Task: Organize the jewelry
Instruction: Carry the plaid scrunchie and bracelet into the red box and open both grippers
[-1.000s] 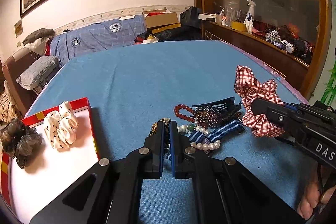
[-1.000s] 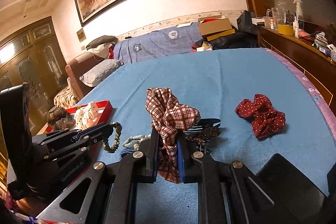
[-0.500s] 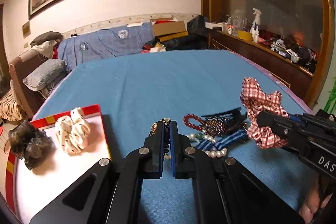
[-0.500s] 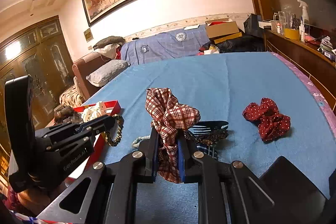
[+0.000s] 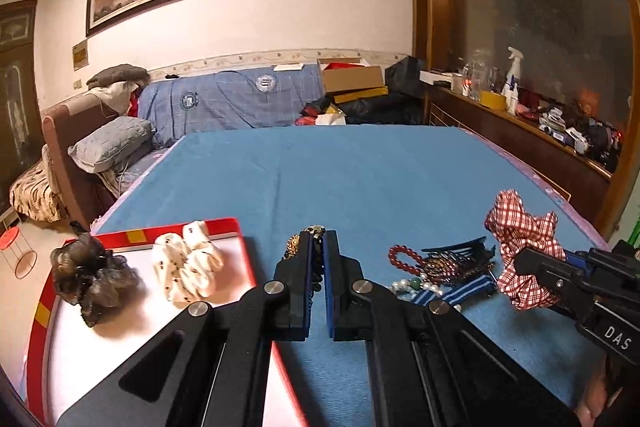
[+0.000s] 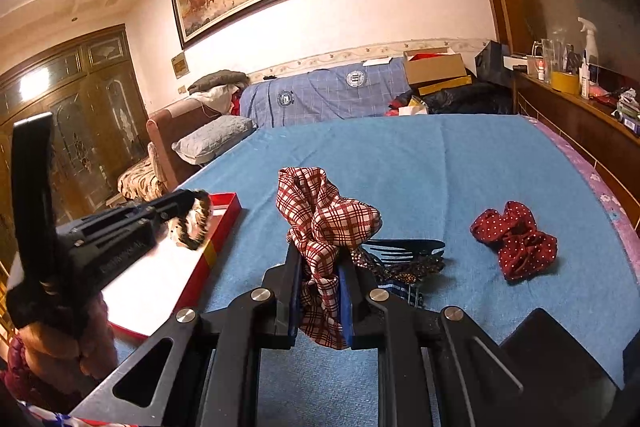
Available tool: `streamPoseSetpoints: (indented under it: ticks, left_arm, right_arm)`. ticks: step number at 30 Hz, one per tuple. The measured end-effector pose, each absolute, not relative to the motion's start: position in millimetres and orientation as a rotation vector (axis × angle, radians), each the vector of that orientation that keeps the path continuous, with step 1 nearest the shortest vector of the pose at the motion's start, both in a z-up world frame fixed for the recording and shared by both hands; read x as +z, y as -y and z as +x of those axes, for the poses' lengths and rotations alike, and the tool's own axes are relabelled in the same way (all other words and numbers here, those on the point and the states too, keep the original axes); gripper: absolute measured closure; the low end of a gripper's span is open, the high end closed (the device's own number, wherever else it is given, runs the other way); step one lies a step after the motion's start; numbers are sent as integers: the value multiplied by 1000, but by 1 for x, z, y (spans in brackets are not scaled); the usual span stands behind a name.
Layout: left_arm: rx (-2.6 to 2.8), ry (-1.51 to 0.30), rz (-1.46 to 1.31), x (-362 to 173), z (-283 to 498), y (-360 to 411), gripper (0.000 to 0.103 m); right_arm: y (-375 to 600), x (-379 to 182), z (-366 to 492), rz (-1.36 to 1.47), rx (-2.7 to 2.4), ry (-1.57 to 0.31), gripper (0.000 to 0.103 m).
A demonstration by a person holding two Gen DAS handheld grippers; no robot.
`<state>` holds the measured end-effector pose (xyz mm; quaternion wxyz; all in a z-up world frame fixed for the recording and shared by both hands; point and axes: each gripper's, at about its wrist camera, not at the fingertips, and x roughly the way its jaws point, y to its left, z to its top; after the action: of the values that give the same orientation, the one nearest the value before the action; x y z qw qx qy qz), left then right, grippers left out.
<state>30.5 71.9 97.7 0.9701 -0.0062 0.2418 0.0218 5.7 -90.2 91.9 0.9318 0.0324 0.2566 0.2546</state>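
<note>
My left gripper is shut on a dark gold-beaded bracelet and holds it at the right edge of the red-rimmed white tray; it also shows in the right wrist view. The tray holds a brown scrunchie and a white dotted scrunchie. My right gripper is shut on a red plaid scrunchie, lifted above the blue cloth. A jewelry pile with red beads, pearls, a black claw clip and a striped band lies between the grippers.
A red polka-dot scrunchie lies on the blue cloth to the right. The table's edge runs along a wooden counter with bottles. A sofa with a pillow stands beyond the far left.
My left gripper carried the bracelet left from the pile to the tray's edge. My right gripper kept holding the plaid scrunchie, shifting slightly with it.
</note>
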Motion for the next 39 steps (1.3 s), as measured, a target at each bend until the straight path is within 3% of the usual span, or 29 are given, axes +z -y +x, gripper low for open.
streamPoseSetpoints:
  ticks: [25,39]
  left_arm:
    - [192,-454,-184,117,13,-164,98]
    - [389,-672,-323,84,25,-244,98]
  right_arm:
    - [-18,103,23,136,693,-610,85]
    - [-109,73,28,40,801,-731,84]
